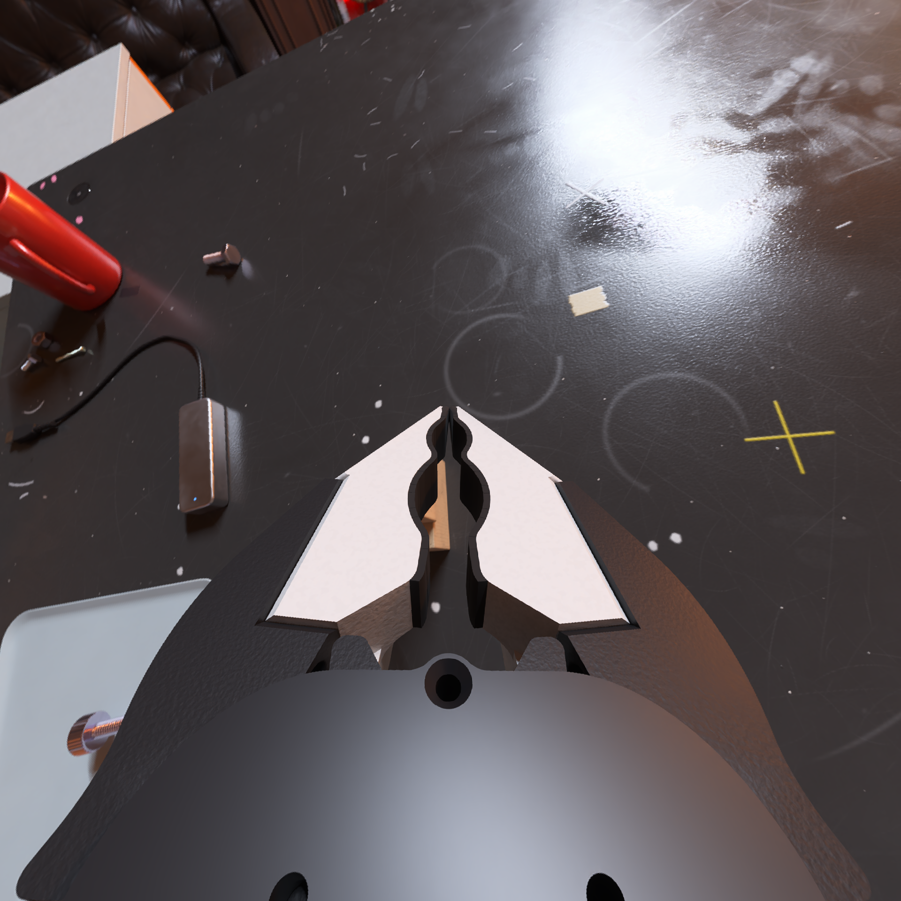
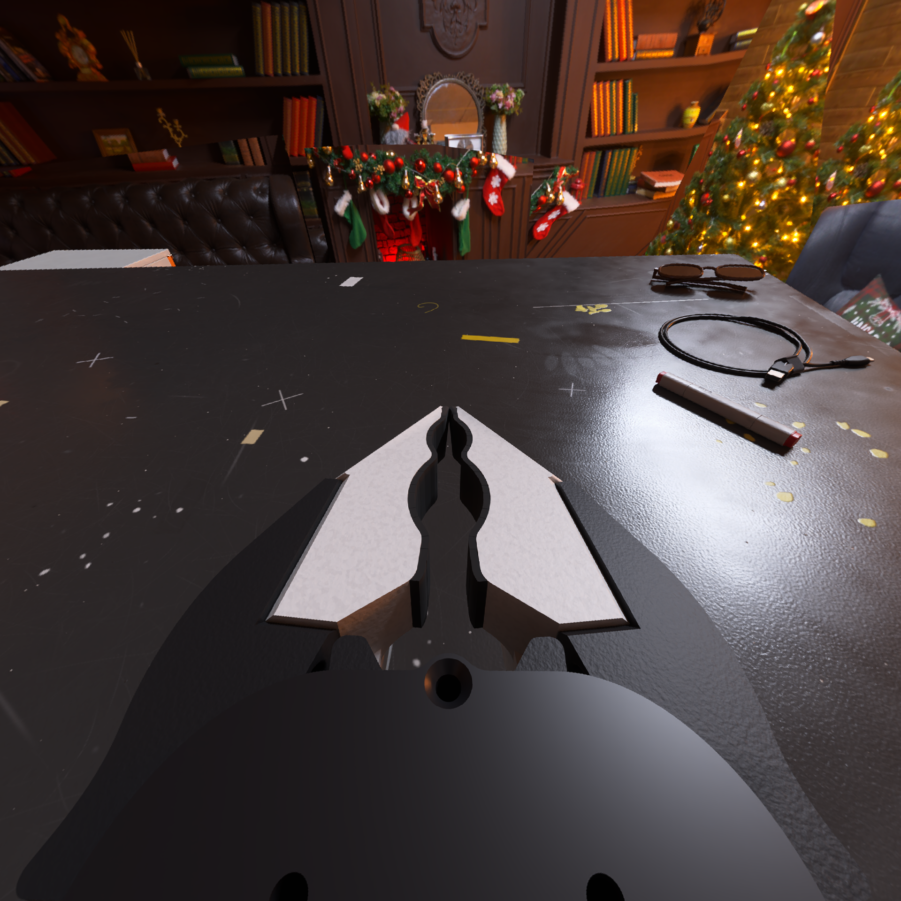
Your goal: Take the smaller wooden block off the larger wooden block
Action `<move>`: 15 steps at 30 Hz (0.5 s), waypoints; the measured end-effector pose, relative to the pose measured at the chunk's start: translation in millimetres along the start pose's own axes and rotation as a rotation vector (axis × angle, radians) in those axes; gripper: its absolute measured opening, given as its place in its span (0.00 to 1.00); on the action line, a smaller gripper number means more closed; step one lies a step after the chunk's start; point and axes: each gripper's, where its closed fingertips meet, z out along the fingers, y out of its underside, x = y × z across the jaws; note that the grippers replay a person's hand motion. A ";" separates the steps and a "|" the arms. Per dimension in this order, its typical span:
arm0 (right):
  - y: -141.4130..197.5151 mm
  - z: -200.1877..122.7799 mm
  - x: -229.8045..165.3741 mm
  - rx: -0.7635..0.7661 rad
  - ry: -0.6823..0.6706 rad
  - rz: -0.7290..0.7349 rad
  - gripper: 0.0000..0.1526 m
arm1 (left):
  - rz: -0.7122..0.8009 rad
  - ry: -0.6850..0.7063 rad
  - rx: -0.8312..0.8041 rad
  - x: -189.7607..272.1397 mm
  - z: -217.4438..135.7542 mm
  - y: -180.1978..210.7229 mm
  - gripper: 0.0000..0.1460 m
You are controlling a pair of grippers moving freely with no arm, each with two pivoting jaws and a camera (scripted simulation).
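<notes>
In the left wrist view the left gripper (image 1: 447,412) is seen from above, its two fingers drawn together until the tips all but meet, and nothing is clamped between them. Through the narrow gap behind the tips a sliver of pale wood (image 1: 439,507) is glimpsed — it lies below the fingers, not in them. Whether this is the smaller wooden block, the larger one, or both stacked cannot be told, since nearly all of it is hidden by the fingers.

The right gripper (image 2: 447,412) is likewise closed to a slit and empty, held low over the dark table (image 2: 195,341); no block is shown in its view.

Around the left gripper, a red cylinder (image 1: 53,248) lies at ten o'clock, a small grey adapter with its cable (image 1: 204,453) at nine, and a pale tray (image 1: 63,692) with a bolt at seven.

The step in hand is judged to be the approach, with the grasp not yet made. For it to go well, the left fingers should be opened wider than the upper block before any descent, centred over the wood, and closed only on the upper piece — the lift is best kept straight up so that the lower block is not dragged.
</notes>
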 end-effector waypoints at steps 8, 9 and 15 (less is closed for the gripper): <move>1.8 1.5 -2.8 -0.009 -0.011 -0.001 0.00 | -0.038 -0.031 -0.072 -18.9 0.7 17.2 0.34; 1.8 1.5 -3.0 -0.009 -0.012 -0.001 0.00 | -0.037 -0.021 -0.091 -18.2 2.2 19.9 0.35; 1.2 1.1 -3.2 -0.006 -0.014 0.001 0.00 | -0.022 -0.023 -0.277 -18.6 11.2 44.5 0.29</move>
